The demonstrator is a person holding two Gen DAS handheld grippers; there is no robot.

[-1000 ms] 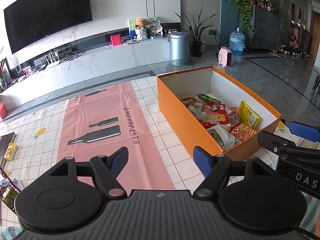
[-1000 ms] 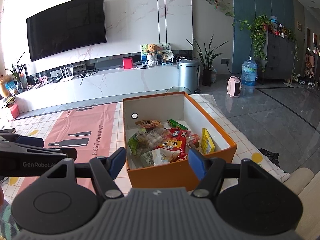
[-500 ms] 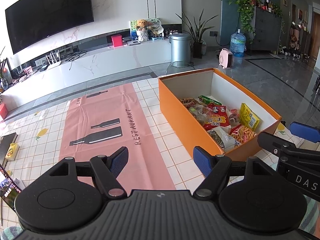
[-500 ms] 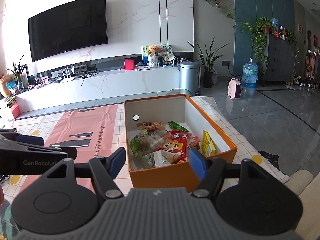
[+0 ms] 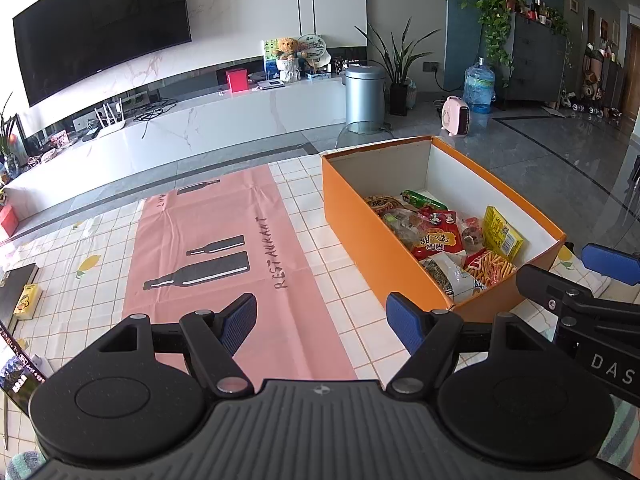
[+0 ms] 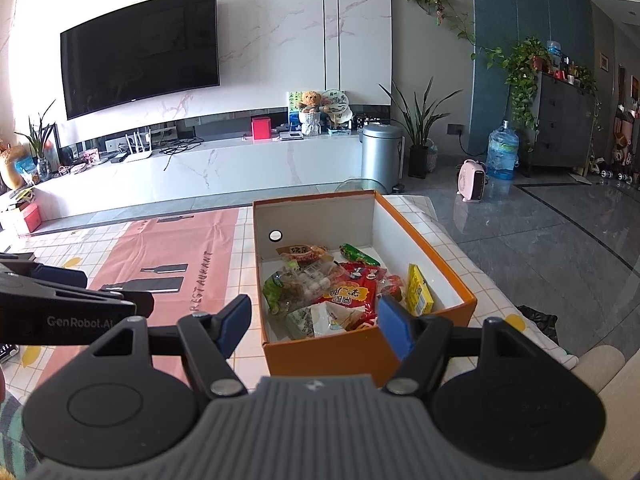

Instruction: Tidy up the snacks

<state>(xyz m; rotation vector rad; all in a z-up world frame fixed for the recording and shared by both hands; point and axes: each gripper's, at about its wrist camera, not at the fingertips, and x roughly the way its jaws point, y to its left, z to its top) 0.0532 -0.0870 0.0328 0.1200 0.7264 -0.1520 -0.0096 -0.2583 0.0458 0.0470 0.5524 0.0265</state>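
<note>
Left wrist view: the pink mat (image 5: 224,248) reads "RESTAURANT"; "DAS" shows on the right gripper (image 5: 592,280) at 3 o'clock. The left gripper (image 5: 322,320) is spread, empty; the orange box (image 5: 384,252) of snacks (image 5: 440,236) lies at 1 o'clock.

Right wrist view: "GenRobot.AI" marks the left gripper (image 6: 60,292) at 9 o'clock. The right gripper (image 6: 314,320), parted and empty, hovers over the box (image 6: 320,352) at 12 o'clock.

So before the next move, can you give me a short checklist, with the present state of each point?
1. Left hand-held gripper open and empty: ok.
2. Right hand-held gripper open and empty: ok.
3. Orange box upright on the table, top open: ok.
4. Snacks lying inside the box: ok.
5. Free space at the far end of the box: ok.
6. More snacks left outside the box: cannot tell.
</note>
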